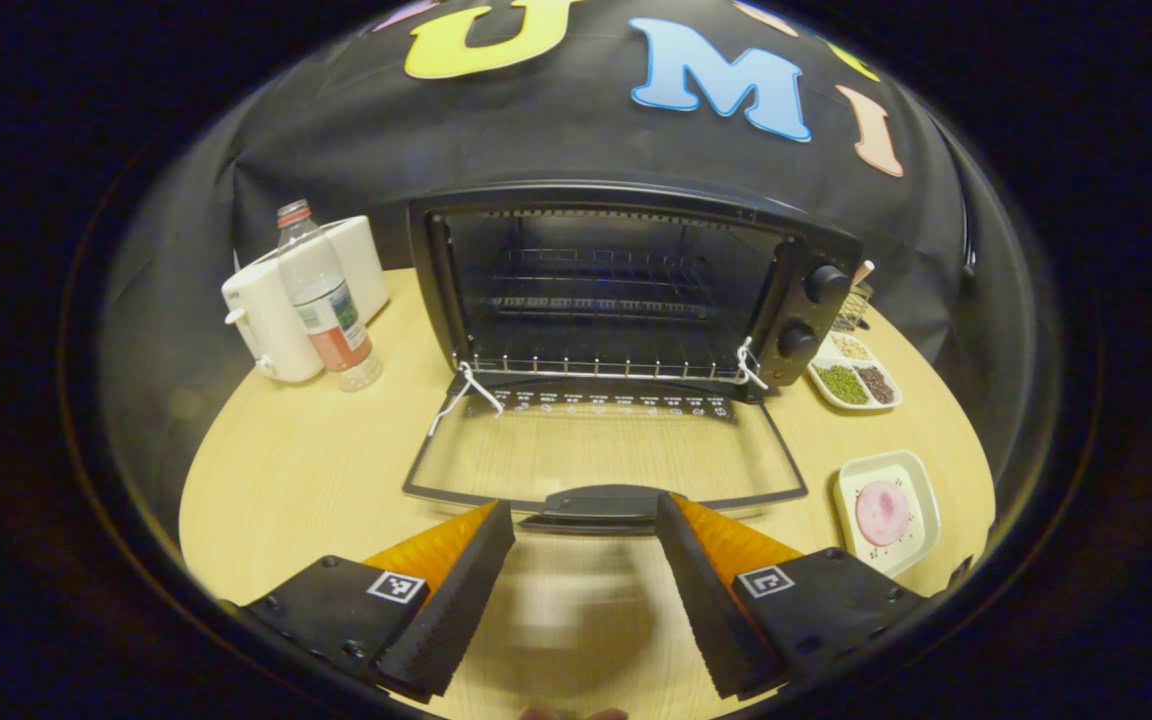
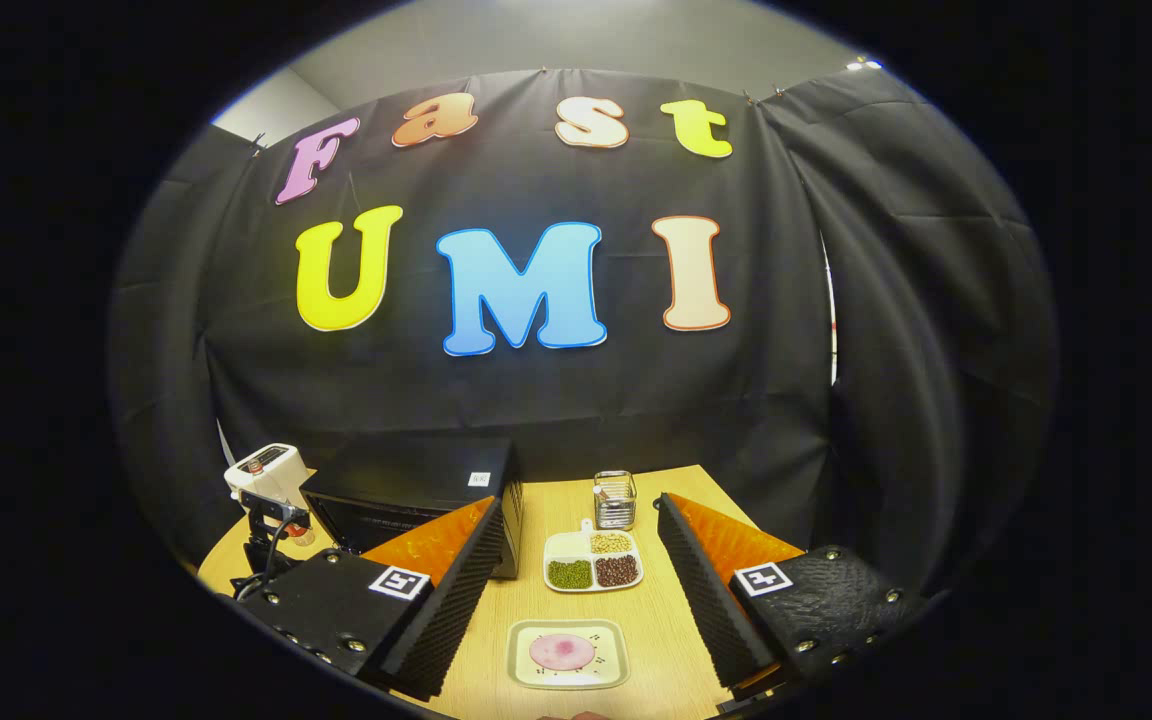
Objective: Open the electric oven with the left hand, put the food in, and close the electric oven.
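Left gripper view: electric oven at rear centre of the counter, door swung fully down & lying flat toward the camera; wire rack visible inside the cavity. White string tied at each lower corner of the opening. Door handle sits just ahead of the left tool, between its two fingers but not gripped; fingers spread wide, holding nothing. Two knobs on the oven's R panel. L of oven: white appliance w/ a clear bottle upright in front of it. R of oven: divided dish of beans/grains; nearer the camera, a small white square plate carrying the food, a pink round item, well apart from the oven.

Right gripper view: right tool raised above the counter's near edge, fingers wide apart, nothing between them. Below & between them, the plate w/ pink food; beyond it the divided dish, then a small metal-lidded jar. Oven seen from its R side at L. Far L, the other tool's white camera body near the oven front.
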Action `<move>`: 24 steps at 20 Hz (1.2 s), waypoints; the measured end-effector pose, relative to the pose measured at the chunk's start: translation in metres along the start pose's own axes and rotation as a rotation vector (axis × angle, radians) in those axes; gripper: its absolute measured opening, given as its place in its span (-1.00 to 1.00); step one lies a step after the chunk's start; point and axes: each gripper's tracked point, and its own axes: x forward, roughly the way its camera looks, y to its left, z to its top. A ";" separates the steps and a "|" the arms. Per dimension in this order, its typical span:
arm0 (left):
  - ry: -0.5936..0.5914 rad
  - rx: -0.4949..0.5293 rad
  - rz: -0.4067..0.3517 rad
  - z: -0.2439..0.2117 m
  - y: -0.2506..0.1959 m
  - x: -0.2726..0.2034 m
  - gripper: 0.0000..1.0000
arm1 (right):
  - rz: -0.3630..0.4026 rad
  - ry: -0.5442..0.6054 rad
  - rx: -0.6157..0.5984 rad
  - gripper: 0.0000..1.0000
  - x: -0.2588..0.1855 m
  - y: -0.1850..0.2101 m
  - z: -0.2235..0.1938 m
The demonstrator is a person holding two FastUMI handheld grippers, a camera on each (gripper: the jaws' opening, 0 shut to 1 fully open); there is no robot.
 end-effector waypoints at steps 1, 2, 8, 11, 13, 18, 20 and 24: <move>-0.025 -0.013 -0.005 0.008 0.002 -0.006 0.94 | 0.001 0.005 -0.006 0.90 0.001 -0.001 -0.001; -0.051 -0.018 -0.004 0.017 0.004 -0.013 0.95 | 0.008 0.016 -0.012 0.90 0.002 -0.001 -0.007; -0.257 -0.030 -0.004 0.098 0.013 -0.077 0.94 | 0.094 0.212 0.033 0.91 0.029 -0.007 -0.058; -0.360 -0.042 -0.011 0.139 0.014 -0.114 0.94 | 0.119 0.381 0.109 0.91 0.048 -0.018 -0.103; -0.418 -0.045 -0.008 0.161 0.017 -0.138 1.00 | 0.127 0.507 0.132 0.95 0.056 -0.026 -0.138; -0.493 -0.049 0.022 0.181 0.033 -0.171 1.00 | 0.145 0.821 0.087 0.97 0.063 -0.044 -0.228; -0.488 -0.048 0.046 0.174 0.041 -0.177 1.00 | 0.116 0.874 0.056 0.82 0.070 -0.056 -0.253; -0.446 -0.064 0.090 0.150 0.057 -0.180 1.00 | 0.068 0.949 0.010 0.80 0.080 -0.062 -0.287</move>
